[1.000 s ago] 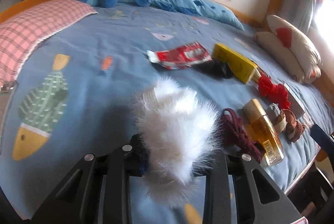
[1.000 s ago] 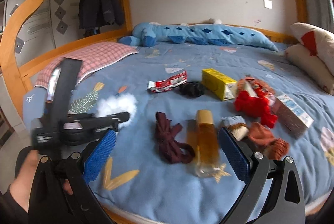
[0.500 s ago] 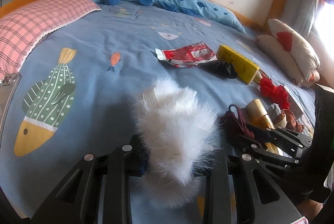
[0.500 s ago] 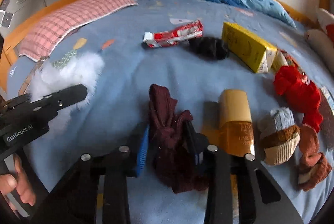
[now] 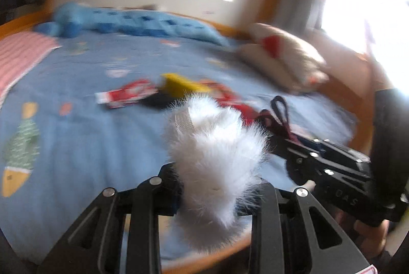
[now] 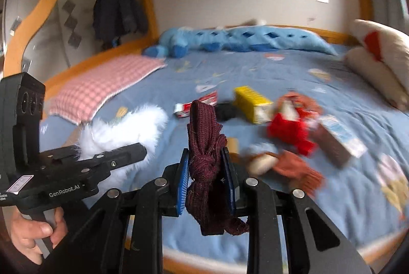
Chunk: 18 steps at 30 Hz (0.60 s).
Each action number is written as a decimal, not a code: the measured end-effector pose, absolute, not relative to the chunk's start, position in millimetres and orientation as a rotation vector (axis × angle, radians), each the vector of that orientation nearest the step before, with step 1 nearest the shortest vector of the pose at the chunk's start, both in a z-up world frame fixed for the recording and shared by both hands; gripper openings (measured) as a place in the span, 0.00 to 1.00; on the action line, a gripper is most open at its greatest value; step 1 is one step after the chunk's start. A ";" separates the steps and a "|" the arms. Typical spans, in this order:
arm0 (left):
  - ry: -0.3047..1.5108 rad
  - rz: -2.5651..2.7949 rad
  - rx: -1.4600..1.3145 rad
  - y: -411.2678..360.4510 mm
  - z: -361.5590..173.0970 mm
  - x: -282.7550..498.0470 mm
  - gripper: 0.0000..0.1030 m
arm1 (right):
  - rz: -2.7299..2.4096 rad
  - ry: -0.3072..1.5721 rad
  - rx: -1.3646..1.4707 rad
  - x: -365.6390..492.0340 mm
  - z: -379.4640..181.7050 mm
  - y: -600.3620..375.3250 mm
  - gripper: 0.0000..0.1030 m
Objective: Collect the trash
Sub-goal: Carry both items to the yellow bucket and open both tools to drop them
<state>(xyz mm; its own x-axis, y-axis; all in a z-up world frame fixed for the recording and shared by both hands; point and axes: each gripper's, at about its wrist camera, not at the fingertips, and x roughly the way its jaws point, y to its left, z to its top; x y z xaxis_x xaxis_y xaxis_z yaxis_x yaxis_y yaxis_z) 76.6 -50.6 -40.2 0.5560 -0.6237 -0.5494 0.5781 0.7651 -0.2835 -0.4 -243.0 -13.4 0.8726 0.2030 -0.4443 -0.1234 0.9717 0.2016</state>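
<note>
Soft, fluffy white fur (image 5: 214,159) in matt black plastic left gripper (image 5: 217,200), with shiny round metal bolts. Rough dark red knit cloth (image 6: 205,166) between blue ribbed pads (image 6: 182,182) of right gripper (image 6: 207,184). Smooth blue cotton bed sheet (image 6: 255,64) across the middle. Glossy orange wood bed frame (image 6: 30,28) at upper left. Yellow cardboard box (image 6: 251,101), shiny red wrapper (image 5: 127,95).

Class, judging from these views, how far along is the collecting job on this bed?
Done: nothing visibly binned. In hand: left gripper clamps the white fluffy item; right gripper clamps the maroon knit piece. Left on the bed: red wrapper, yellow box, red sock.
</note>
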 end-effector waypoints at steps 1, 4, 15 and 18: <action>0.672 -0.754 -0.059 -63.8 -35.5 67.4 0.28 | 0.147 0.472 0.180 -13.7 -11.0 -252.5 0.23; 0.652 -0.918 0.014 -114.3 -23.4 33.1 0.29 | -0.001 0.438 0.184 -83.7 -1.6 -293.0 0.23; 0.829 -1.465 0.346 -306.8 -74.0 -113.7 0.29 | -0.513 0.625 0.315 -292.6 -54.2 -392.6 0.23; 0.921 -1.540 0.413 -337.5 -99.9 -140.3 0.29 | -0.578 0.677 0.374 -328.4 -78.0 -408.7 0.23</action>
<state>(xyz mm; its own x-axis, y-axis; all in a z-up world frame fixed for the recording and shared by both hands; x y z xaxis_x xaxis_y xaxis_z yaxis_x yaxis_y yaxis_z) -140.3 -337.5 -99.9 -0.2035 -0.6636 -0.7198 0.9480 0.0502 -0.3142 -328.4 -408.7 -78.0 0.6336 -0.3753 -0.6765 0.6095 0.7808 0.1377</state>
